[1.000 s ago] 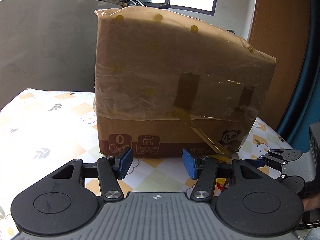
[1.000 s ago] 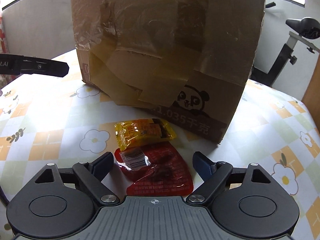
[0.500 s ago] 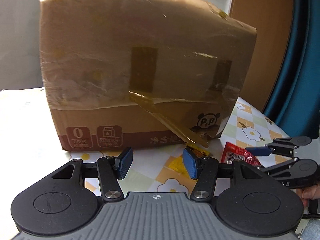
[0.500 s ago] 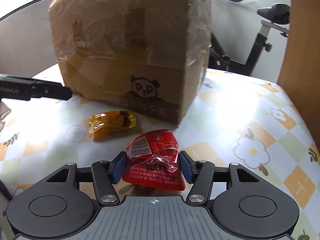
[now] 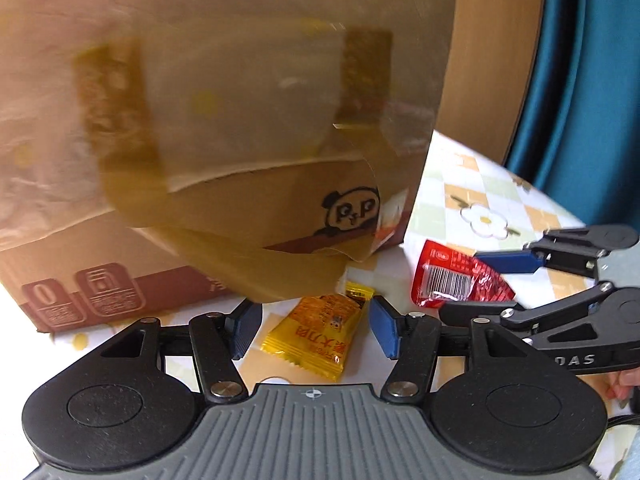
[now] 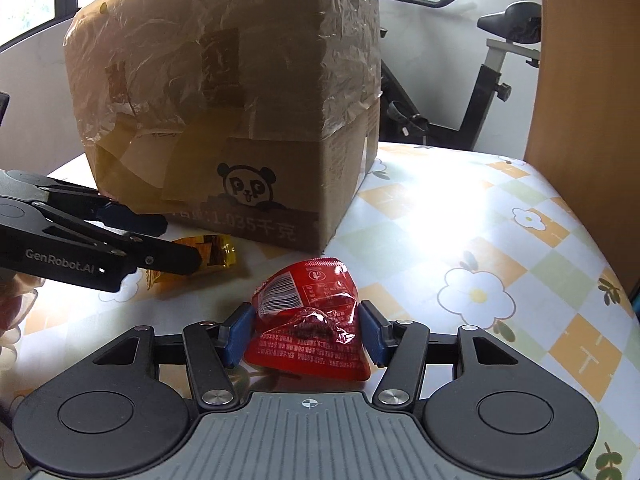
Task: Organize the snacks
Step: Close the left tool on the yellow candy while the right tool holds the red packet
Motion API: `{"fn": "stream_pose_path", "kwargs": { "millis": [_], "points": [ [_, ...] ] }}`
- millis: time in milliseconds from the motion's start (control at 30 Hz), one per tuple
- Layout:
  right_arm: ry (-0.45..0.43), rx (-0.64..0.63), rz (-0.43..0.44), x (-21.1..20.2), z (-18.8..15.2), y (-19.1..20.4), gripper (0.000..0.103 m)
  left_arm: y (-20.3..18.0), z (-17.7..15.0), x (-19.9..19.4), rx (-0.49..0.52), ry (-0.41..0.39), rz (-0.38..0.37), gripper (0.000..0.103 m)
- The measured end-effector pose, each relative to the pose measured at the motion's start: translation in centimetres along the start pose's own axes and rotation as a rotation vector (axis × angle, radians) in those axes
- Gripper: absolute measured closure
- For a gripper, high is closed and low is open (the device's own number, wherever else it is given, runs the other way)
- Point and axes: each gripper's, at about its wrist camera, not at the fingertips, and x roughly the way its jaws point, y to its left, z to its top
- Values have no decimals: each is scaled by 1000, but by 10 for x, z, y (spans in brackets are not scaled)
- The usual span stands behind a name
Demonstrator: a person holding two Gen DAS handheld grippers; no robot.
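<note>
A yellow snack packet (image 5: 316, 336) lies on the flowered tablecloth between the open fingers of my left gripper (image 5: 312, 328), which is not closed on it. It also shows in the right wrist view (image 6: 212, 254), partly behind the left gripper (image 6: 160, 240). My right gripper (image 6: 306, 334) is shut on a red snack packet (image 6: 308, 320), crumpled between the blue pads. In the left wrist view the red packet (image 5: 452, 280) sits in the right gripper (image 5: 492, 284).
A big taped cardboard box with a panda logo (image 6: 240, 112) stands just behind both packets; it also fills the left wrist view (image 5: 224, 120). The tablecloth (image 6: 480, 240) stretches to the right. An exercise bike (image 6: 488, 80) and a wooden panel (image 6: 588, 80) stand beyond the table.
My right gripper closed on the red packet and lifted it a little. My left gripper moved right and forward until its open fingers flank the yellow packet.
</note>
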Motion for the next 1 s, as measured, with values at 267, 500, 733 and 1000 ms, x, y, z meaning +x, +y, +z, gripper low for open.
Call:
{"fn": "stream_pose_path", "kwargs": {
  "millis": [267,500,733,1000],
  "points": [
    [0,2,1,0,0,0,50,-9,-11,1,48,1,84,53],
    [0,-2,-3,-1,0,1,50,11,-30,-24,-49,20,117,55],
    [2,-11,-11,0,0,3,50,38,-55,-51,-184,14,177,55],
    [3,-19,-17,0,0,5,50,60,-75,-75,-334,-26,233,55]
  ]
}}
